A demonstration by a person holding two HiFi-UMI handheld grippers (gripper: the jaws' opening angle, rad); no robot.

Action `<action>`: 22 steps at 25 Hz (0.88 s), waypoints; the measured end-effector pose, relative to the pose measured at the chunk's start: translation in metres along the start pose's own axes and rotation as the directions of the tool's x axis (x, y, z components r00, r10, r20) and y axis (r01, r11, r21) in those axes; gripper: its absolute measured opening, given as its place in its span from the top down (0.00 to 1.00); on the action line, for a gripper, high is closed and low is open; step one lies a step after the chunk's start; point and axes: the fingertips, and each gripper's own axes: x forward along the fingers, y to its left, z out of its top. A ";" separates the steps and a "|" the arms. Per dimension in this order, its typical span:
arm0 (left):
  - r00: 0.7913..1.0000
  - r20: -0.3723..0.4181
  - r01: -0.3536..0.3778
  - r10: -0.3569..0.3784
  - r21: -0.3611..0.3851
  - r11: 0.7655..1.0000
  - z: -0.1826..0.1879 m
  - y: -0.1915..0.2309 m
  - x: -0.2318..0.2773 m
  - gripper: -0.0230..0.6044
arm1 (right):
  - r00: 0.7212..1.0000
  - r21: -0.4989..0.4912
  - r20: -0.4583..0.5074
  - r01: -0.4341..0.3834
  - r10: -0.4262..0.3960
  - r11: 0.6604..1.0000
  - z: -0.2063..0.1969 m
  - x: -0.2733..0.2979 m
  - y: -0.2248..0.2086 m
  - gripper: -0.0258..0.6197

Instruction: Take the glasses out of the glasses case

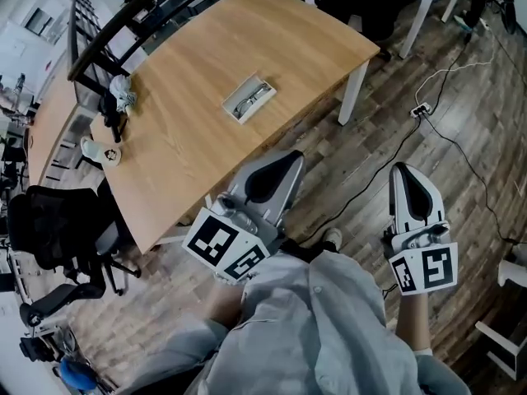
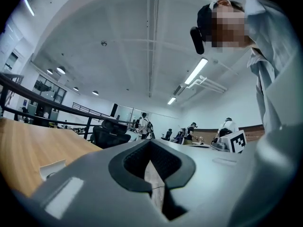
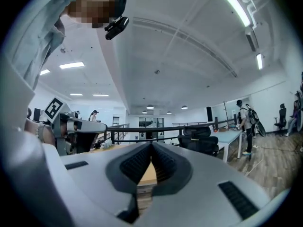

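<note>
In the head view the glasses case [image 1: 249, 99] lies open in the middle of the wooden table [image 1: 181, 146], with glasses inside it. Both grippers hang close to my body, off the table's near edge and well short of the case. My left gripper [image 1: 286, 160] points toward the table's corner, its jaws together and empty. My right gripper [image 1: 401, 169] is over the wooden floor to the right, also shut on nothing. In the left gripper view the left gripper [image 2: 150, 144] has its pads meeting at the tip. The right gripper [image 3: 152, 144] looks the same in the right gripper view.
A crumpled cloth [image 1: 123, 94], a black item [image 1: 113, 118] and a round pale object [image 1: 105, 153] sit at the table's far left edge. A black office chair [image 1: 58, 229] stands at the left. A cable and power strip [image 1: 421, 109] lie on the floor to the right. People stand in the background.
</note>
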 end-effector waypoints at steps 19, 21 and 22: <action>0.957 0.043 -0.290 0.288 0.055 0.955 -0.007 -0.012 0.006 0.96 | 0.961 -0.009 0.024 -0.275 0.275 0.961 -0.006 0.030 -0.029 0.96; 0.950 0.049 -0.310 0.307 0.051 0.949 -0.006 -0.007 0.003 0.96 | 0.954 -0.009 0.025 -0.298 0.298 0.955 -0.006 0.035 -0.023 0.96; 0.948 0.051 -0.318 0.315 0.051 0.947 -0.006 -0.004 0.002 0.96 | 0.951 -0.010 0.024 -0.307 0.307 0.952 -0.006 0.038 -0.021 0.96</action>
